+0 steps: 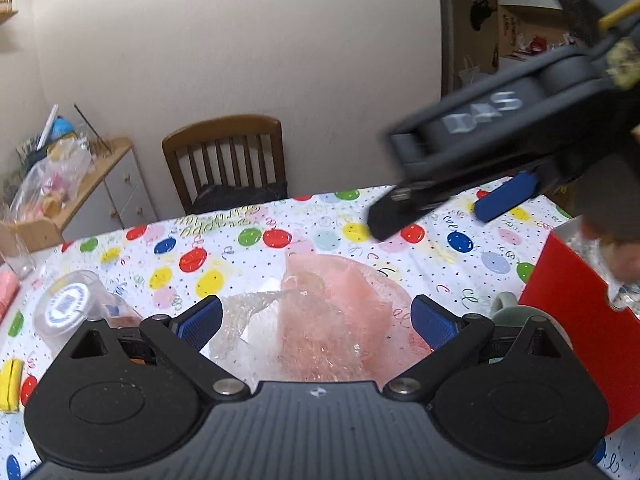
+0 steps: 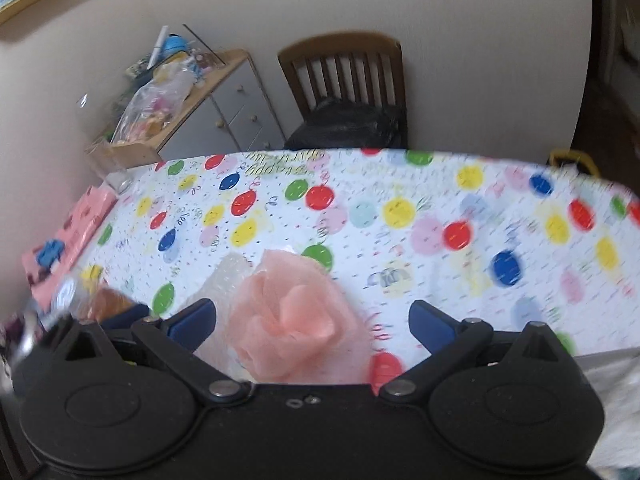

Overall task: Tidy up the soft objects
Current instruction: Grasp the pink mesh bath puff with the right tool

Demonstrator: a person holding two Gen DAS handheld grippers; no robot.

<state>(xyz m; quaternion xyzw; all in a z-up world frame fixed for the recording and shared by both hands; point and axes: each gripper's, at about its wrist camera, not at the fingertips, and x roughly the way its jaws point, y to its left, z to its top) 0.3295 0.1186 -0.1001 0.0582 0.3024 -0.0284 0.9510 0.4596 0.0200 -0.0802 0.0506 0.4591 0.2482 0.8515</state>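
Observation:
A crumpled pink mesh cloth (image 1: 340, 312) lies on the balloon-print tablecloth (image 1: 248, 248), with clear bubble wrap (image 1: 256, 320) against its left side. My left gripper (image 1: 316, 322) hangs open just above this pile, its blue pads on either side of it. In the right wrist view the same pink cloth (image 2: 292, 320) sits between the spread fingers of my right gripper (image 2: 312, 322), which is open and holds nothing. The right gripper (image 1: 432, 208) also crosses the upper right of the left wrist view, above the table.
A red box (image 1: 580, 320) stands at the right with a grey-green mug (image 1: 516, 312) beside it. A clear jar (image 1: 72, 304) lies on its side at the left, near a yellow sponge (image 1: 10, 384). A wooden chair (image 1: 228, 160) and a cluttered sideboard (image 1: 80, 184) stand behind the table.

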